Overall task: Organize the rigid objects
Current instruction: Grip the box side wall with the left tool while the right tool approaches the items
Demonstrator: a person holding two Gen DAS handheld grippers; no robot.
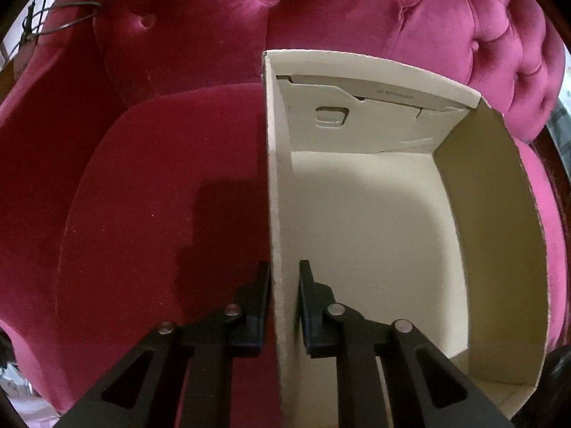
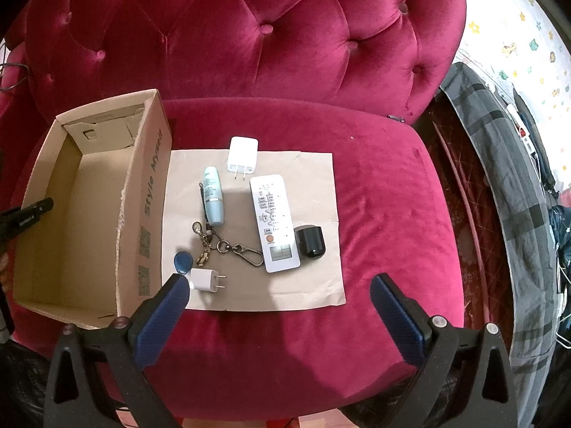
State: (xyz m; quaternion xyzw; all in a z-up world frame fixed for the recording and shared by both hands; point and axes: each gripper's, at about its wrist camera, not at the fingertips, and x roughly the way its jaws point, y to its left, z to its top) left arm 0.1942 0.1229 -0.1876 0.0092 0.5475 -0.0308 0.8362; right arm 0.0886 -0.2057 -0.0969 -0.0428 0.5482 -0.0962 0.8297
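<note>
An open cardboard box (image 1: 492, 196) stands empty on the left part of a red velvet chair seat. My left gripper (image 1: 283, 278) is shut on the box's left wall, one finger outside and one inside. In the right wrist view the box (image 2: 150, 178) sits beside a brown paper sheet (image 2: 314, 285). On the sheet lie a white charger (image 2: 242, 157), a pale blue tube (image 2: 214, 196), a white remote (image 2: 274, 221), a black cap (image 2: 310, 240), a keychain (image 2: 228, 246) with a blue fob (image 2: 183, 262), and a small white plug (image 2: 207, 280). My right gripper (image 2: 280, 285) hovers open above the sheet's near edge, holding nothing.
The tufted chair back (image 2: 249, 35) rises behind the seat. A grey checked cloth (image 2: 517, 214) and clutter lie on the floor to the right. A black cable (image 1: 64, 21) hangs over the chair's left arm.
</note>
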